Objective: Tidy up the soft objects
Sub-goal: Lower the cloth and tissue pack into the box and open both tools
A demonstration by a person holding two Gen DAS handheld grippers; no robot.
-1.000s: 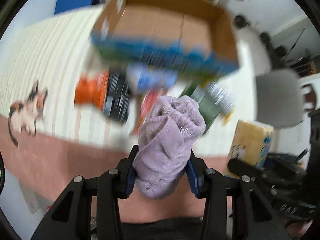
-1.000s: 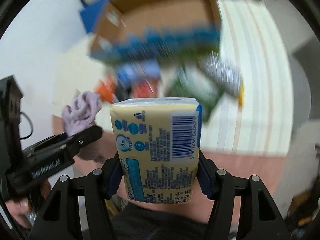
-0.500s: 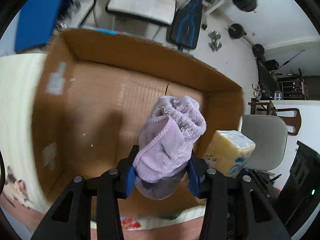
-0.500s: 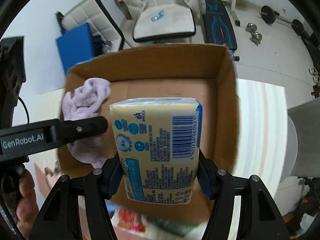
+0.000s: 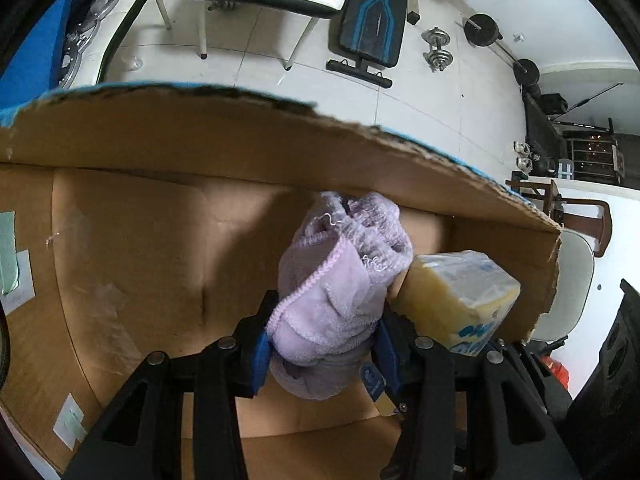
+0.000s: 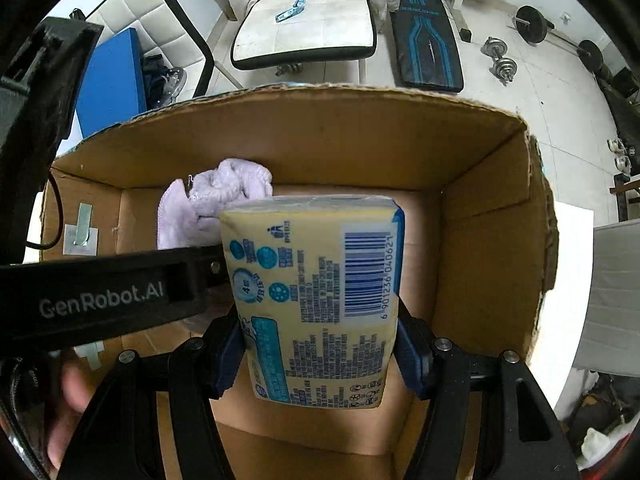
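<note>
Left wrist view: the left hand-held gripper (image 5: 324, 344) is clamping a bunched lilac towel (image 5: 340, 276) between its blue pads, holding it inside an open cardboard box (image 5: 240, 148). The towel's top is lying close to the far wall. A yellow tissue pack (image 5: 456, 304) is sitting just beside the towel on the right, near the box's torn right wall. The box floor to the left is lying bare.

Right wrist view: the right hand-held gripper (image 6: 320, 344) is gripping the tissue pack (image 6: 320, 300), barcode side showing, over the box (image 6: 320, 128) interior. Bare floor is showing between pack and right wall. The left tool's black arm is crossing in from the left, the towel (image 6: 208, 200) showing above it. A weight bench (image 6: 424, 28) and dumbbells (image 6: 500, 60) are standing on the floor beyond.
</note>
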